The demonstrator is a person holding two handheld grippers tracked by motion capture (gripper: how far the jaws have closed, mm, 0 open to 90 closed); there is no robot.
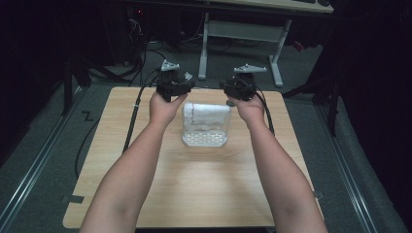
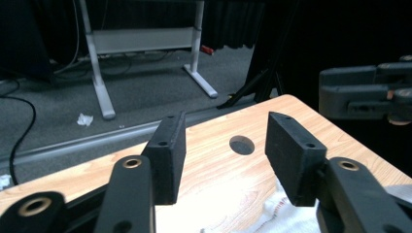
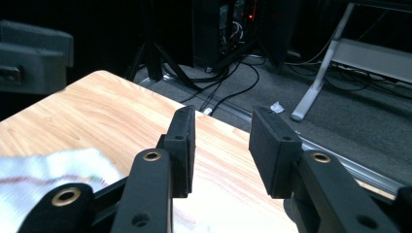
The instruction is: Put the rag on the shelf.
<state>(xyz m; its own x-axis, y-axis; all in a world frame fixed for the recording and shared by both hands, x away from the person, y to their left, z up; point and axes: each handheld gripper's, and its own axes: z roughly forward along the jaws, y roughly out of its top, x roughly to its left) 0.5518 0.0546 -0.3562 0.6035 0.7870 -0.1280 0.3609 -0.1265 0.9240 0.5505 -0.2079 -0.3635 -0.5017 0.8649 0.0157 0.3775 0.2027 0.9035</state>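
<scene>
From the high view, two forearms reach in from the bottom over a light wooden surface (image 1: 194,194), each hand holding tongs near the far edge; the left tongs (image 1: 187,83) and the right tongs (image 1: 226,87) sit well apart, one at each far corner of a clear basket (image 1: 205,141) that stands at the middle of the surface, nearer its far side. A white towel (image 1: 206,115) lies in the basket, bunched along its far rim, with a thin dark stripe at its left end. Both tongs hover just beyond the towel's ends, and neither appears to touch it. Cables trail from the tongs off the far edge, and a white desk frame (image 1: 243,31) stands on the floor behind. In the left gripper view, the left tongs (image 2: 226,155) are released, jaws standing wide with bare wood and a round hole (image 2: 242,145) between them; the towel (image 2: 272,213) shows low at the right, below the jaws, and the other gripper is seen at the right edge. In the right gripper view, the right tongs (image 3: 221,150) are likewise released with nothing between the jaws, and the towel (image 3: 53,170) lies at the lower left, beside the left jaw
</scene>
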